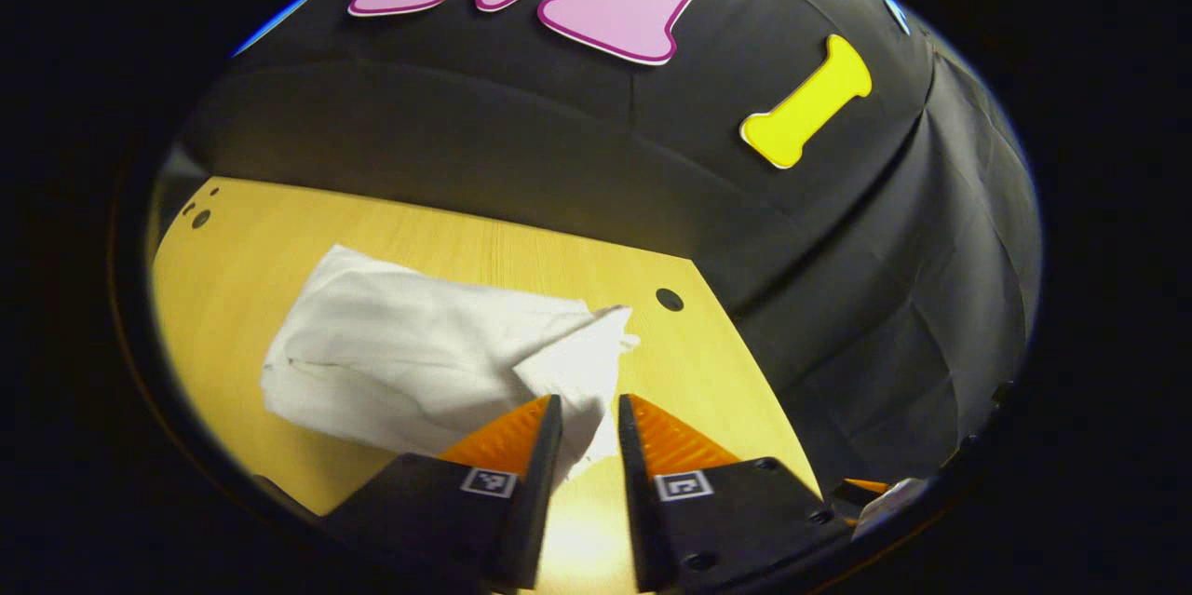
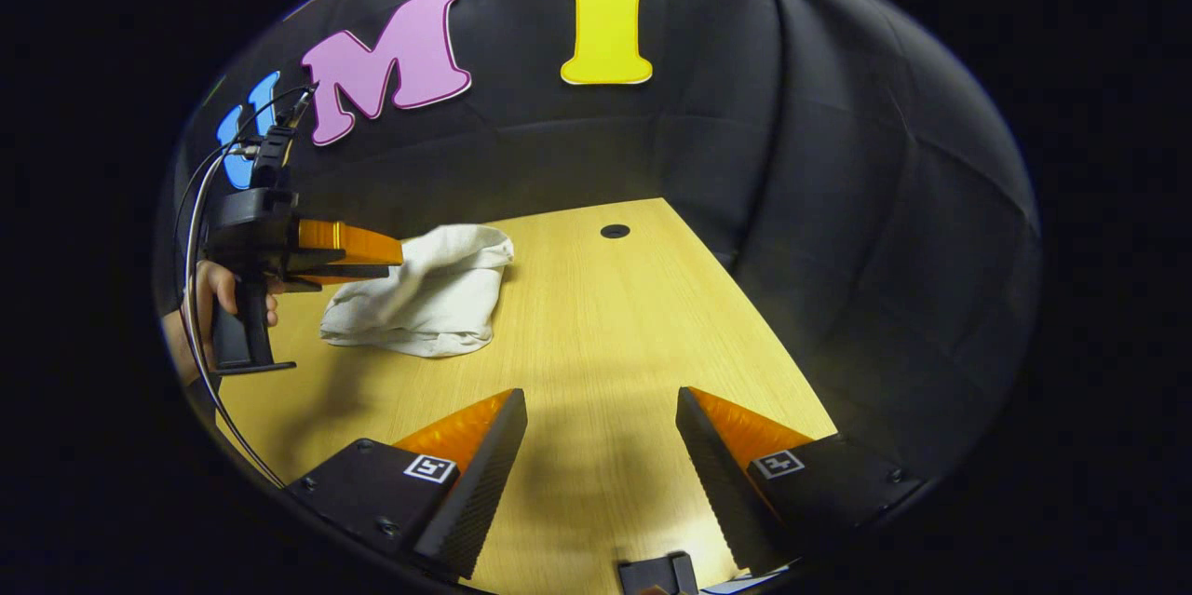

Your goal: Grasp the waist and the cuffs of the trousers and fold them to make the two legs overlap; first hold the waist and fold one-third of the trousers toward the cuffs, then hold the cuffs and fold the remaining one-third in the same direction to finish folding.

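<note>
Trousers (image 1: 419,362), folded into a white bundle, were seen at centre left on the desk (image 1: 708,362). One corner was pinched by the clenched left tongs (image 1: 589,413). Right tongs (image 2: 601,432) were held released over bare wood at lower centre.

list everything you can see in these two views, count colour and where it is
trousers: one, white, bunched in folds on the table, one edge between the left hand-held gripper's fingers
table: one, light yellow wood grain, under everything, with small round dark holes near its far edge
booth wall: black cloth, behind and beside the table
cable: thin, dark, looping off the left hand-held gripper
left hand-held gripper: one, fingers nearly closed with a fold of trouser cloth between them
right hand-held gripper: one, fingers wide apart over bare table, holding nothing
hand: one, around the left hand-held gripper's handle
</note>
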Demonstrator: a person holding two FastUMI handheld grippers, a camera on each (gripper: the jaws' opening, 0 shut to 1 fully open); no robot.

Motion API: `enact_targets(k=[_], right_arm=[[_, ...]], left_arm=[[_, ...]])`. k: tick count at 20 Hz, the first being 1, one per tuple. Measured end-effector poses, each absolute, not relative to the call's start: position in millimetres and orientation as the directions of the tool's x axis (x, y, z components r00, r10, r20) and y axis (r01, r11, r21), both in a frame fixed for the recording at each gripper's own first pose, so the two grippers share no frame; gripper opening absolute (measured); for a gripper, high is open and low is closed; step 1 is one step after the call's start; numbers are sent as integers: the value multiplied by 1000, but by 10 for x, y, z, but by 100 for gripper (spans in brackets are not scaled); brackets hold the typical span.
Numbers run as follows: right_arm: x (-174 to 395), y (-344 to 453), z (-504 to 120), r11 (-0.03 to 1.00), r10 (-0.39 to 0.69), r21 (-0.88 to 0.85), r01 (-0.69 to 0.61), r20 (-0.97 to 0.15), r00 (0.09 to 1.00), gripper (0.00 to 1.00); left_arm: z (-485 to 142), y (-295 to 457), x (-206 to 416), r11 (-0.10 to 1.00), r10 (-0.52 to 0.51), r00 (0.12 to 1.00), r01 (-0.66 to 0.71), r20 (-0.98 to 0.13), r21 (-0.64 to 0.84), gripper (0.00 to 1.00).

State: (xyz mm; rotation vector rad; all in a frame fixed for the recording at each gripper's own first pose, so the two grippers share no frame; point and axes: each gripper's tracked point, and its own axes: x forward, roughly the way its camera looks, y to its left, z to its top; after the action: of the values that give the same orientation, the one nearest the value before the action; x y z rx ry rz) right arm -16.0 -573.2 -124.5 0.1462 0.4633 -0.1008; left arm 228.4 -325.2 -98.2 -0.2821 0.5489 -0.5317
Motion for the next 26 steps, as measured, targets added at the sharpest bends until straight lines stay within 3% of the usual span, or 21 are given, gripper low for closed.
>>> enact_targets(k=[4,5,6,12,15,21,26], right_arm=[[-189,-5540,-1268,985,-40,134,112,-449,892,99],[-199,-5482,-1244,985,-36,138,108,-443,896,99],[-214,-5414,-1216,984,-29,144,101,-436,899,99],[-491,-4915,-830,989,20,142,35,-370,929,99],[-787,-4636,-556,990,51,143,-4,-323,945,99],[-1535,-4156,-239,984,96,169,-56,-240,966,99],[-2078,-3972,-240,983,117,166,-76,-253,960,99]], left_arm=[[-906,-2880,1977,850,-523,758,427,-389,-309,98],[-866,-2723,1886,865,-499,778,424,-381,-268,91],[-834,-2579,1797,878,-478,794,419,-374,-233,96],[-445,-1524,1017,950,-312,916,302,-253,-78,96],[-286,-1102,496,963,-266,945,255,-188,-83,96],[-488,-567,-642,974,-224,957,213,-183,-82,95],[-769,-415,-1289,978,-186,965,165,-183,-125,96]])
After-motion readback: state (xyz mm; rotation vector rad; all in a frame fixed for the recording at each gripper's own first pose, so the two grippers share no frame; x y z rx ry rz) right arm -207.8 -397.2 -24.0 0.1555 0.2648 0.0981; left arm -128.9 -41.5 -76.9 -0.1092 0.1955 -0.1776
